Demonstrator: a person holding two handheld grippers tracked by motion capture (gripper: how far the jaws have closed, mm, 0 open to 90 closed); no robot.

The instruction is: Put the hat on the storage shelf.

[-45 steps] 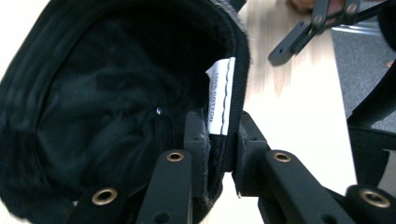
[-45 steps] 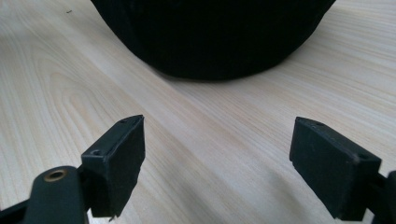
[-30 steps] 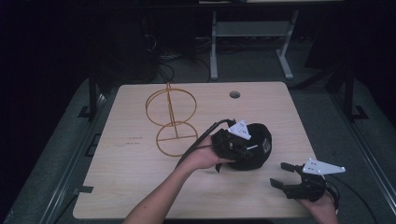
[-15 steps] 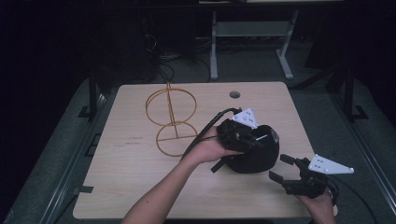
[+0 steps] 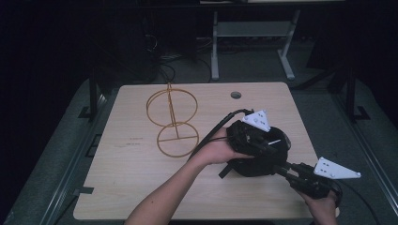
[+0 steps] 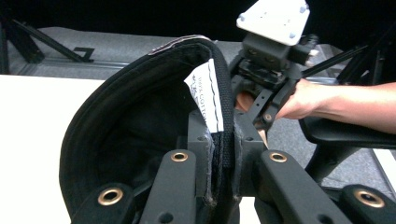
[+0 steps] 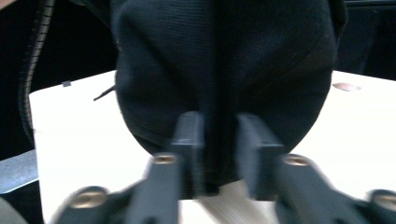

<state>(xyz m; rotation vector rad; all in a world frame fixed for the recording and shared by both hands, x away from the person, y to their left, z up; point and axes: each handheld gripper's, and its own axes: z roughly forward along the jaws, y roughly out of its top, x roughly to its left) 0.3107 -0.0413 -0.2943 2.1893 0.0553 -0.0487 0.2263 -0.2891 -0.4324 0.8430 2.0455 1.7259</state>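
A black cap hangs just above the wooden table at the right, held between both grippers. My left gripper is shut on the cap's inner band, beside a white label. My right gripper comes in from the lower right. Its jaws have just been closing, and a fold of the cap's black fabric is now pinched between them. Beyond the cap's rim, the left gripper view has the right gripper and the hand that holds it.
A gold wire stand, two rings on an upright rod, is on the table left of the cap. A round cable hole lies near the far edge. A grey metal frame is on the floor behind the table.
The left gripper has lifted the cap a little and carried it right. The right gripper, open and apart from the cap before, has reached its lower edge and closed on the fabric.
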